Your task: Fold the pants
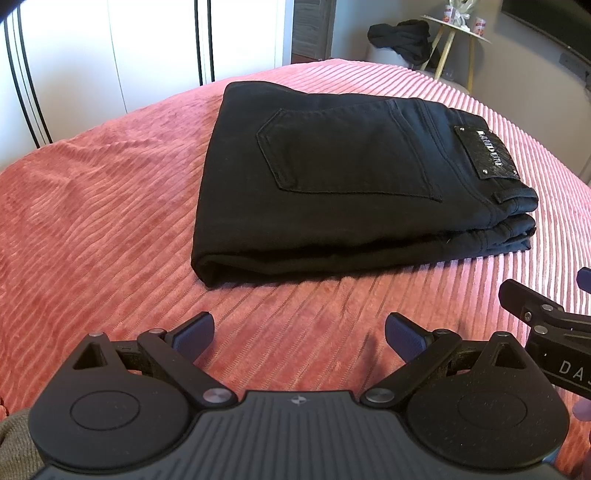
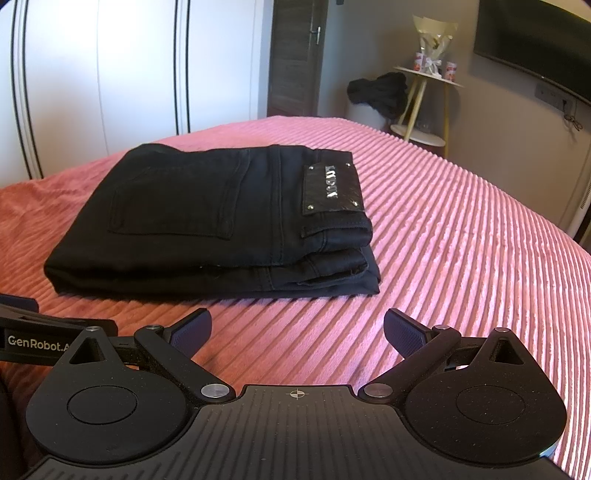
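Left wrist: folded pants (image 1: 343,184) on pink bedspread (image 1: 110,221); side table (image 1: 456,31) behind.

Soft daylight, sharp focus, fisheye-curved edges

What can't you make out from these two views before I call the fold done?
- Pants: the far edge and underside are hidden by the stack itself in both views.
- Patch: the lettering is too small and glary to read in both views.
- Right tongs: in the left view, cut off by the right edge.
- Dark heap by the stool: too far to identify.
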